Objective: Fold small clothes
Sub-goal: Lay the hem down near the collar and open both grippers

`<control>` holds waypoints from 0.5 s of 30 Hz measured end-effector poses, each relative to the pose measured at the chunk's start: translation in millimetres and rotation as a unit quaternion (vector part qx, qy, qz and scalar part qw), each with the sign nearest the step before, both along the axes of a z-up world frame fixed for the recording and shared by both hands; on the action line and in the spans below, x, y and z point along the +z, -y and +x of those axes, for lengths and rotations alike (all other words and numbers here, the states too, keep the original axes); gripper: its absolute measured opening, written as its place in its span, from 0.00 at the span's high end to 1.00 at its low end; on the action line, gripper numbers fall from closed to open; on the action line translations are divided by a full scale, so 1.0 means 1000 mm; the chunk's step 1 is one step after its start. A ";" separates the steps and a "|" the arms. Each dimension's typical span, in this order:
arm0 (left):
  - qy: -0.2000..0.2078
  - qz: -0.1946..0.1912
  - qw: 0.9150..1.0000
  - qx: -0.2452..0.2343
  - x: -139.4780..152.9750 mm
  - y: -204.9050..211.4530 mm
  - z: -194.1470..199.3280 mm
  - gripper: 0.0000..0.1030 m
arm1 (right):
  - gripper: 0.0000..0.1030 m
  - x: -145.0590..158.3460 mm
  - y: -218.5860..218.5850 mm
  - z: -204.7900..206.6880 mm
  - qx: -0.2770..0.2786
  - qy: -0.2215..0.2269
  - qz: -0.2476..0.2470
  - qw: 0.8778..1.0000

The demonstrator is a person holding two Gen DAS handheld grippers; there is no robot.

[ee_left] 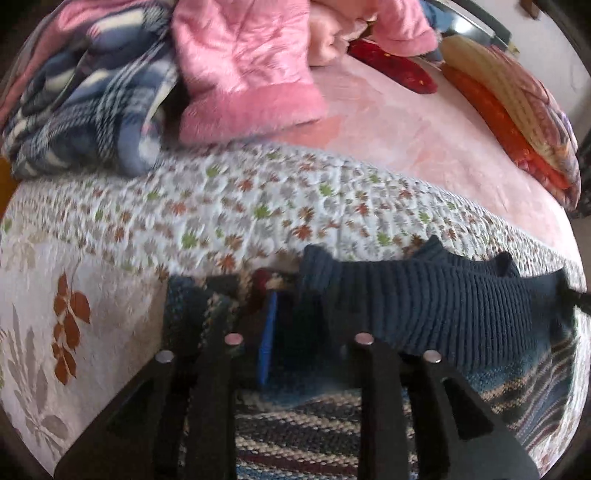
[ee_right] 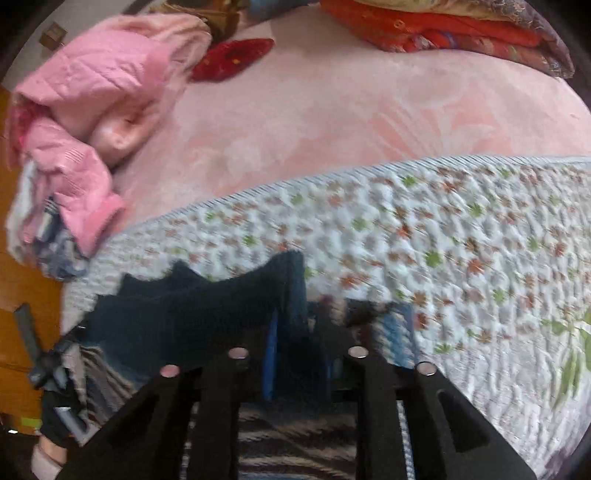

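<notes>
Two wrist views over a bed. The left hand-held gripper [ee_left: 295, 306] and the right hand-held gripper [ee_right: 295, 325] each reach forward to the dark navy ribbed band of a small knitted garment with striped multicolour body [ee_left: 424, 306], seen again in the right wrist view [ee_right: 207, 314]. The ribbed band stretches between the two grippers along the near edge of a white quilted bedspread printed with small orange and green leaves [ee_left: 229, 206], while the striped body falls toward the cameras beneath the black fingers. In both views the fingers stand fairly wide apart, with navy knit lying in the gap; whether either one actually pinches the cloth cannot be told, since the fingertips are lost against the dark fabric.

Progress, as a judgement: the garment appears held up and spread by its ribbed edge, and no crease or doubled layer is evident, so folding seems at an early stage. Laying it flat on the bedspread and making the folds remain to be done.

Further clothes wait: a fluffy pink quilted jacket [ee_left: 243, 62] lies on a blue-and-white plaid blanket [ee_left: 81, 110] at the far left, unfolded. A stack of orange and patterned folded cloths [ee_right: 443, 29] rests on the pale pink bed sheet [ee_right: 332, 110] beyond.
</notes>
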State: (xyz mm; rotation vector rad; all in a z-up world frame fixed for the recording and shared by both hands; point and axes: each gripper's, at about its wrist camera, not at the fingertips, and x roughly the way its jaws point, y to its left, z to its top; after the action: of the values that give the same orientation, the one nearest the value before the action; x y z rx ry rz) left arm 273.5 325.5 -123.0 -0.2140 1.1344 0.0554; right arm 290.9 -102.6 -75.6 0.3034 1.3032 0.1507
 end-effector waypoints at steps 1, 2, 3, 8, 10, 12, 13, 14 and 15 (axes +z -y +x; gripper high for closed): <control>0.001 -0.011 1.000 0.009 0.002 -0.005 -0.003 0.74 | 0.75 -0.001 0.002 -0.003 0.000 -0.002 -0.016 1.000; 0.002 -0.014 1.000 0.013 0.005 -0.007 -0.005 0.70 | 0.75 0.001 0.004 -0.006 0.002 -0.001 -0.019 1.000; 0.004 -0.014 1.000 0.019 0.009 -0.010 -0.008 0.65 | 0.75 0.004 0.007 -0.011 0.004 0.002 -0.022 1.000; 0.026 -0.010 0.999 0.017 0.047 -0.021 -0.039 0.65 | 0.73 0.035 0.029 -0.048 0.008 0.010 -0.011 1.000; 0.020 -0.007 1.000 0.007 0.062 -0.022 -0.060 0.62 | 0.68 0.047 0.034 -0.070 0.019 0.011 -0.014 1.000; 0.011 -0.014 1.000 -0.013 0.074 -0.019 -0.088 0.58 | 0.61 0.058 0.037 -0.098 0.026 0.008 -0.025 0.999; 0.004 -0.011 1.000 -0.018 0.076 -0.017 -0.098 0.57 | 0.61 0.062 0.039 -0.116 0.031 0.005 -0.021 0.999; -0.006 -0.005 1.000 -0.026 0.080 -0.014 -0.111 0.54 | 0.61 0.064 0.041 -0.128 0.029 0.001 -0.019 0.999; -0.015 -0.007 0.999 -0.033 0.083 -0.011 -0.130 0.54 | 0.61 0.064 0.043 -0.142 0.027 -0.005 -0.014 1.000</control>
State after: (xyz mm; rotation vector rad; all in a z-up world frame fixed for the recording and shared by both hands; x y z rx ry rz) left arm 143.4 336.4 -40.0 -0.1887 1.1722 -0.0086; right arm 148.8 -145.5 -11.6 0.2458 1.3237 0.1757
